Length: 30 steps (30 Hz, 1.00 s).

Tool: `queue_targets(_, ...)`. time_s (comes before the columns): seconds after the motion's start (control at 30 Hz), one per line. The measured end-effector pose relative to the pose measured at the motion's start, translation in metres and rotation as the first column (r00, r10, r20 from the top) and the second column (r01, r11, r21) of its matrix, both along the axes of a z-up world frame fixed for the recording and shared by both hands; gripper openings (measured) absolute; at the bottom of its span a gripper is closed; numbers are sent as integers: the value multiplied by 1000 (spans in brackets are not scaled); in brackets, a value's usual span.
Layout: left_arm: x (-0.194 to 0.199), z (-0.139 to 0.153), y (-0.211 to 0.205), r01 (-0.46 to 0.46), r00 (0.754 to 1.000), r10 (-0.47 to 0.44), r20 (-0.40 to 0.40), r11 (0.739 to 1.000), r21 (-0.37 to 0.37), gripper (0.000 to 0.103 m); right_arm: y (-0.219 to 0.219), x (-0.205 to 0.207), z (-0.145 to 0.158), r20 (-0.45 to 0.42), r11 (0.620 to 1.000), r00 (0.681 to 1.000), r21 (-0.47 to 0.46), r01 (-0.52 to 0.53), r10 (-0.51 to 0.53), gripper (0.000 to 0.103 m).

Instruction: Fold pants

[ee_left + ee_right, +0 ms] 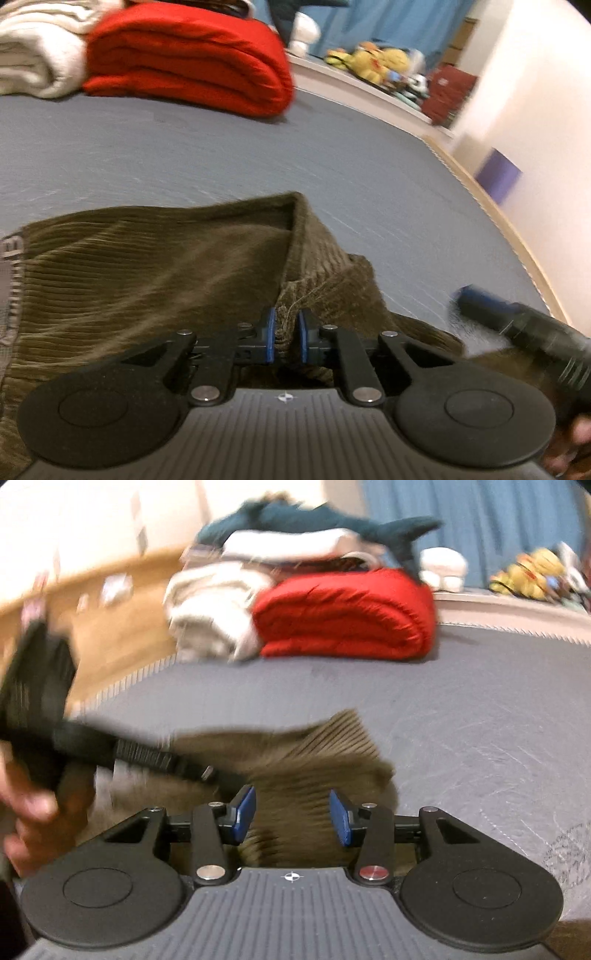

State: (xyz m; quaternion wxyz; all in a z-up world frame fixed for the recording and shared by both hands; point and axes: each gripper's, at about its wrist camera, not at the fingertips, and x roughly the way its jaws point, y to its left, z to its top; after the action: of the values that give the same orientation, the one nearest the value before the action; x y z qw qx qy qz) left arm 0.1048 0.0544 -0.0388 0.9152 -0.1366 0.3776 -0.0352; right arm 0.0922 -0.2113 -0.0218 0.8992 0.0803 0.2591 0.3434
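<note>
Olive-brown corduroy pants (147, 273) lie on a grey-blue bed sheet (184, 155). My left gripper (287, 332) is shut on a bunched fold of the pants and holds the cloth between its blue pads. My right gripper (291, 818) is open, its blue pads spread over the pants (295, 760) with cloth lying between the fingers, not pinched. The right gripper shows blurred at the right edge of the left wrist view (517, 325). The left gripper shows blurred at the left of the right wrist view (74, 738).
A folded red blanket (192, 62) and a cream blanket (33, 55) are stacked at the far side of the bed, with a blue shark plush (295, 517) on top. Yellow plush toys (373, 59) sit on a ledge. The bed's wooden edge (498, 218) runs along the right.
</note>
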Motion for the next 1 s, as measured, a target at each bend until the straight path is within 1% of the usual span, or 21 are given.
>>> queue_targets(0.07, -1, 2, 5, -18, 1000, 18, 4, 1000, -7, 13, -24, 15, 0, -58, 990, 994, 98, 103, -98, 50)
queue_targets(0.1, -1, 2, 5, -18, 1000, 18, 7, 1000, -8, 13, -32, 25, -3, -99, 978, 981, 112, 179, -168, 52)
queue_targets(0.13, -2, 3, 5, -16, 1000, 16, 11, 1000, -9, 13, -37, 34, -7, -137, 963, 961, 90, 253, -240, 53)
queue_targets(0.17, -2, 3, 4, -11, 1000, 11, 14, 1000, -8, 13, -39, 44, -13, -176, 945, 933, 42, 324, -313, 53)
queue_targets(0.23, -5, 4, 2, -2, 1000, 2, 19, 1000, -7, 14, -36, 65, -29, -257, 915, 879, -71, 396, -401, 54)
queue_targets(0.27, -5, 4, 2, 2, 1000, -2, 20, 1000, -9, 14, -34, 72, -39, -301, 914, 864, -87, 397, -404, 55)
queue_targets(0.37, -6, 2, 4, 13, 1000, -13, 21, 1000, -13, 14, -25, 87, -72, -438, 949, 846, -59, 309, -303, 57)
queue_targets(0.4, -5, 1, 5, 14, 1000, -13, 19, 1000, -15, 14, -19, 89, -80, -470, 965, 847, -45, 258, -248, 59)
queue_targets(0.43, -4, 0, 6, 15, 1000, -15, 17, 1000, -17, 14, -15, 87, -83, -478, 975, 853, -35, 218, -208, 62)
queue_targets(0.47, -2, 0, 7, 14, 1000, -14, 14, 1000, -18, 14, -10, 86, -84, -472, 983, 865, -27, 182, -173, 70)
queue_targets(0.53, 0, -2, 8, 10, 1000, -10, 9, 1000, -24, 15, -7, 84, -85, -464, 989, 875, -16, 146, -137, 71)
queue_targets(0.57, 1, -3, 8, 10, 1000, -10, 8, 1000, -25, 15, -8, 84, -85, -463, 990, 877, -12, 140, -129, 66)
queue_targets(0.6, 2, -4, 7, 9, 1000, -9, 8, 1000, -24, 15, -8, 83, -85, -460, 991, 879, -14, 134, -125, 54)
queue_targets(0.63, 3, -4, 7, 8, 1000, -8, 9, 1000, -22, 15, -10, 81, -84, -448, 992, 886, -22, 125, -121, 47)
queue_targets(0.67, 4, -5, 6, 5, 1000, -5, 10, 1000, -19, 15, -9, 78, -81, -427, 993, 897, -31, 115, -117, 38)
queue_targets(0.7, 5, -5, 6, 2, 1000, -2, 10, 1000, -19, 15, -5, 76, -75, -397, 993, 910, -44, 108, -117, 31)
queue_targets(0.77, 4, -4, 6, -7, 1000, 7, 12, 1000, -25, 15, -1, 70, -64, -341, 993, 933, -64, 98, -114, 23)
queue_targets(0.8, 4, -4, 7, -10, 1000, 10, 15, 1000, -29, 16, -1, 69, -57, -315, 993, 942, -63, 98, -113, 20)
queue_targets(0.87, 2, -2, 10, -15, 999, 16, 29, 999, -44, 18, -6, 64, -44, -269, 993, 955, -44, 113, -121, 18)
queue_targets(0.93, 1, 0, 14, -20, 999, 23, 39, 998, -67, 21, -11, 62, -33, -233, 989, 961, -16, 149, -149, 17)
queue_targets(1.0, 0, 3, 16, -30, 998, 33, 52, 998, -64, 20, -21, 57, -19, -195, 977, 959, 20, 212, -204, 17)
